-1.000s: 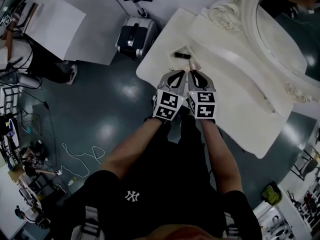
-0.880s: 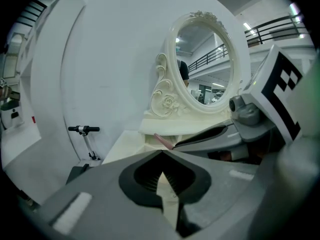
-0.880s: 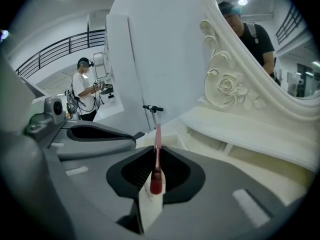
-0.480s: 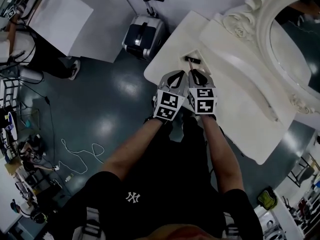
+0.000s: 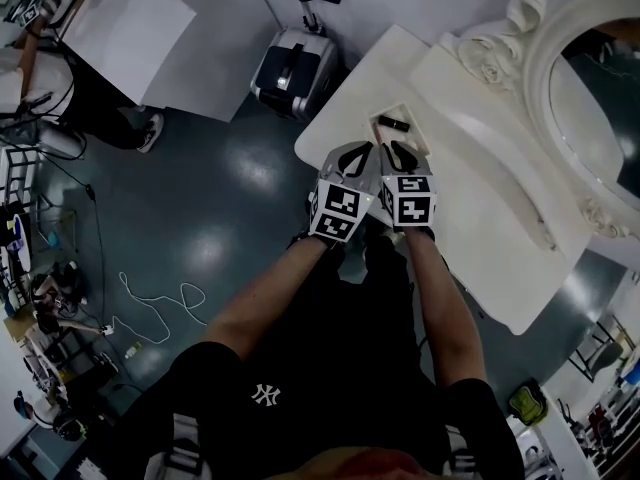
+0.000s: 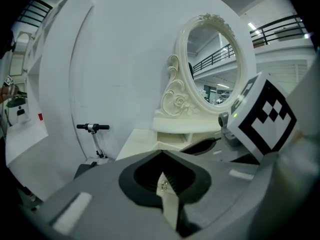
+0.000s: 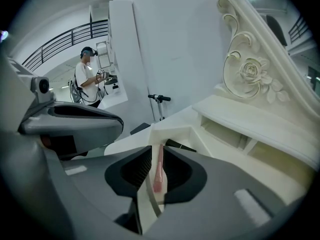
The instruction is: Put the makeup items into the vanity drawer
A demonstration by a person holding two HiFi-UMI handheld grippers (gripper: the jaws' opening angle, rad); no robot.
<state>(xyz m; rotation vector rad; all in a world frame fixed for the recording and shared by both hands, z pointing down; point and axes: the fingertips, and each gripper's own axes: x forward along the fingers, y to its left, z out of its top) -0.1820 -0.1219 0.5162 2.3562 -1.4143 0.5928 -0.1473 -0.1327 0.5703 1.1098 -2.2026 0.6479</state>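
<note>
The white vanity (image 5: 480, 198) has a small drawer (image 5: 415, 140) standing open at its left front corner. A black makeup item (image 5: 392, 123) lies inside it, the same black makeup item (image 7: 181, 146) showing in the drawer (image 7: 187, 131) in the right gripper view. My right gripper (image 5: 395, 151) is at the drawer's near edge, shut on a pink makeup brush (image 7: 158, 166) that points toward the drawer. My left gripper (image 5: 358, 154) is pressed beside it on the left, shut with nothing in it (image 6: 162, 178).
An oval mirror (image 5: 590, 108) in an ornate white frame rises at the vanity's back. A grey scooter case (image 5: 290, 63) stands on the floor just left of the vanity. White boards (image 5: 130, 33), a person (image 5: 60, 98) and loose cables (image 5: 160, 308) are farther left.
The head view has shifted, so the vanity sits more to the right. Both grippers stay side by side and have edged slightly nearer the open drawer.
</note>
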